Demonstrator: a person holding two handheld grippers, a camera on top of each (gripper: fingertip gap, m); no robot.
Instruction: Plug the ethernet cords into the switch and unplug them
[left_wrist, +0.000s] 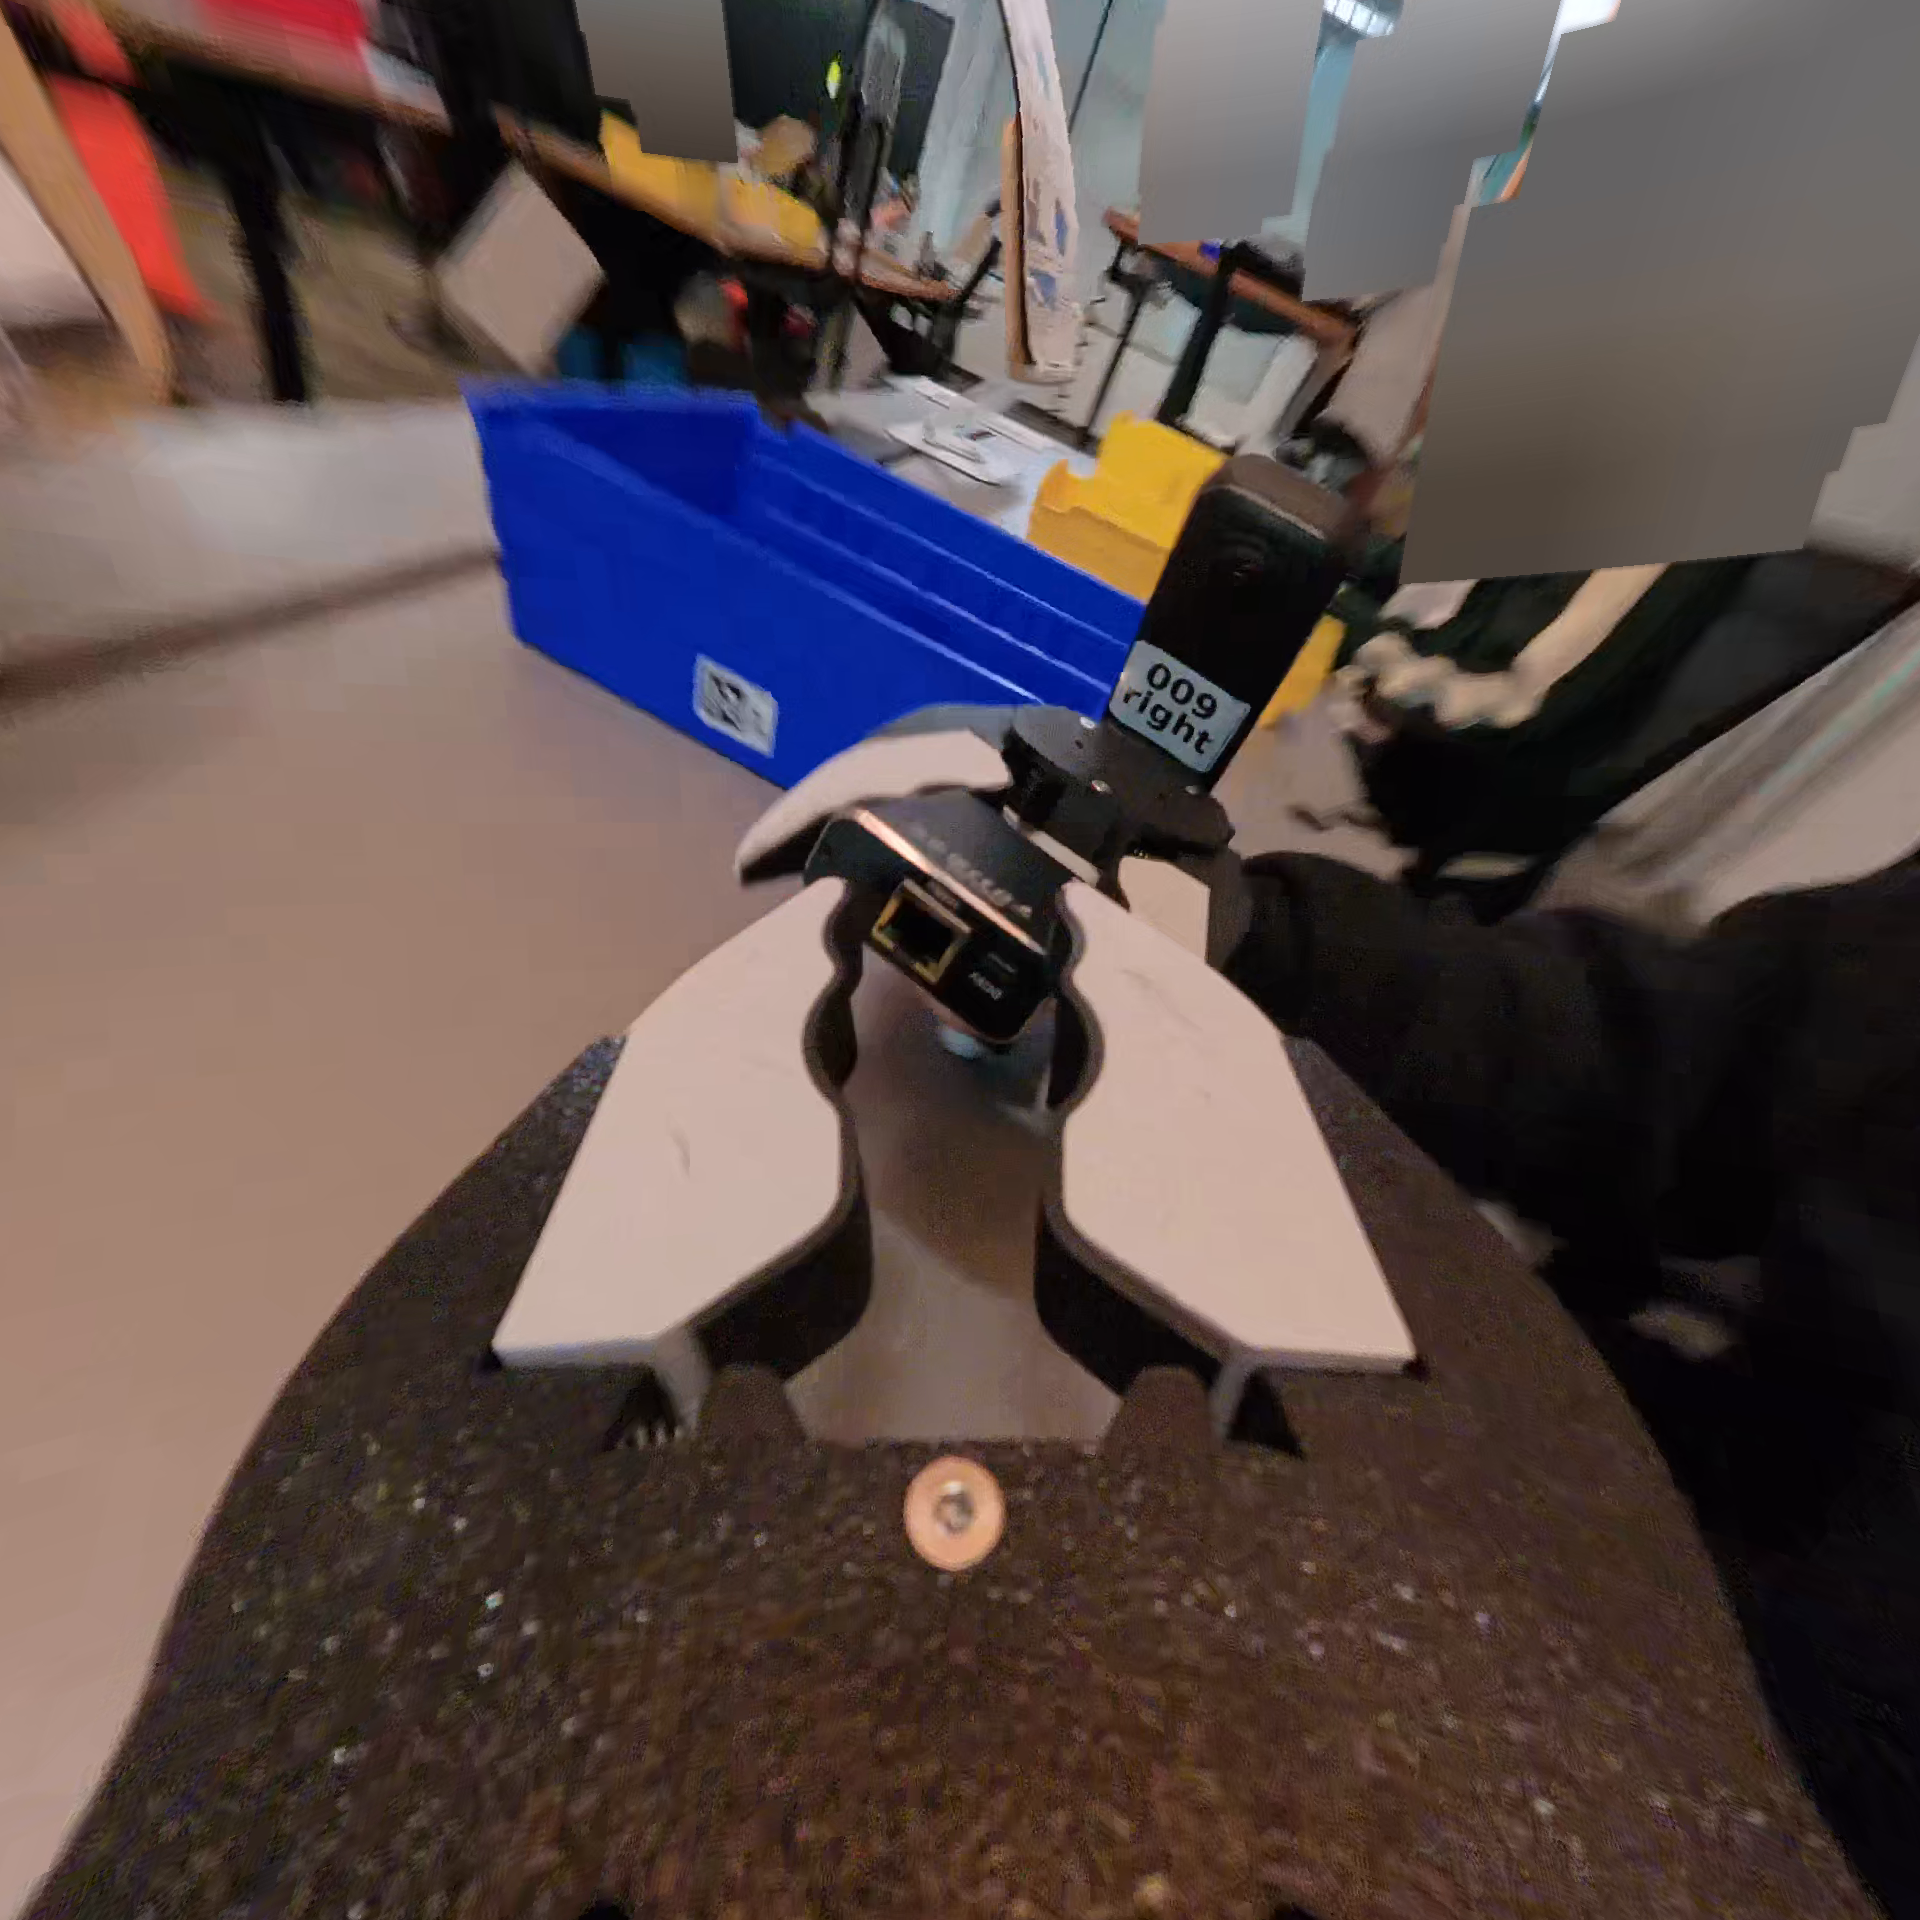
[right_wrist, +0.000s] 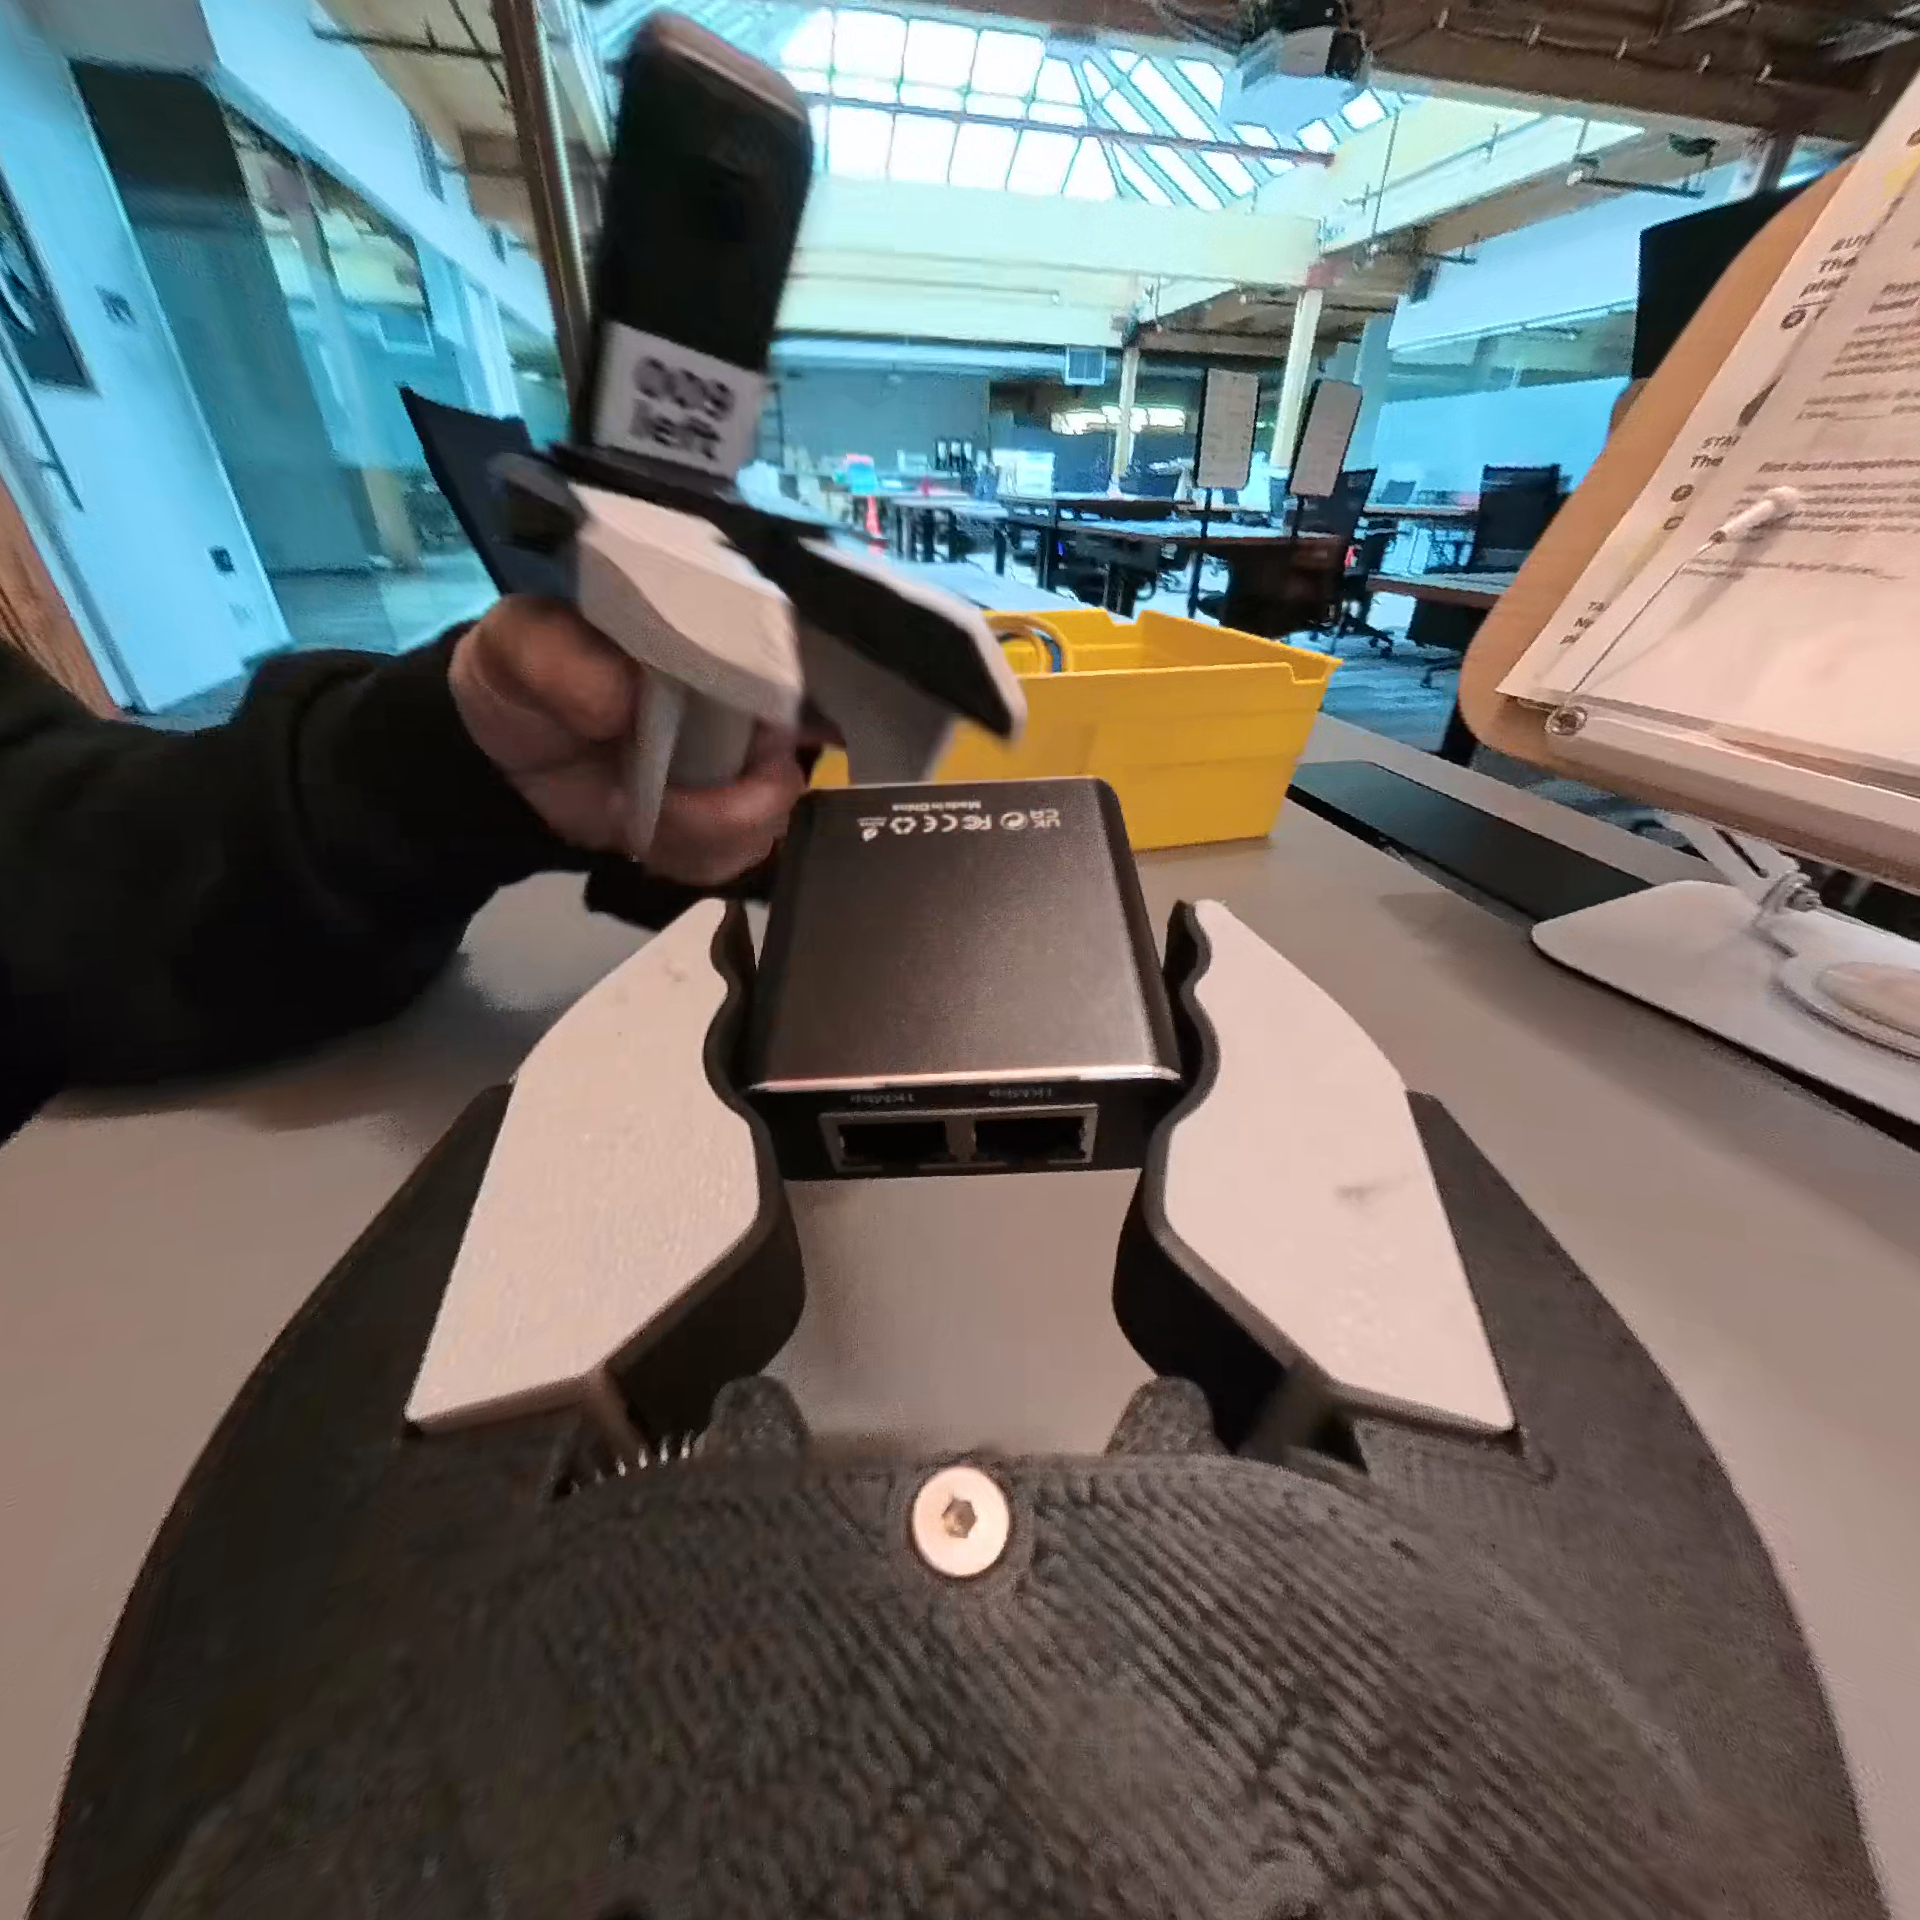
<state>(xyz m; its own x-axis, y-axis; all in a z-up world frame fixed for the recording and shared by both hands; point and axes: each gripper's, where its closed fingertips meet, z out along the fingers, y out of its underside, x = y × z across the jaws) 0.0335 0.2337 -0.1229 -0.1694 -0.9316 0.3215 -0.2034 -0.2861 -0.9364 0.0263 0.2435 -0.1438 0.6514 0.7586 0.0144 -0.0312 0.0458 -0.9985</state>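
Observation:
The switch (right_wrist: 956, 956) is a small black box with two empty ports facing the right wrist camera. My right gripper (right_wrist: 961, 925) is shut on its sides and holds it above the grey table (right_wrist: 208, 1195). My left gripper (right_wrist: 966, 696) is blurred, held by a hand (right_wrist: 561, 717), with its tips just above the switch's far end. In the left wrist view the left gripper (left_wrist: 951, 914) is open, and the switch (left_wrist: 935, 940) shows one empty port between its fingertips. I cannot tell if they touch. The right gripper (left_wrist: 987, 831) sits behind the switch. No cord is plugged in.
A yellow bin (right_wrist: 1143, 707) with coloured cables stands behind the switch and also shows in the left wrist view (left_wrist: 1122, 499). A blue bin (left_wrist: 727, 582) is on the table. A paper stand (right_wrist: 1714, 468) is at the right. A black sleeve (left_wrist: 1558, 1039) lies across the table.

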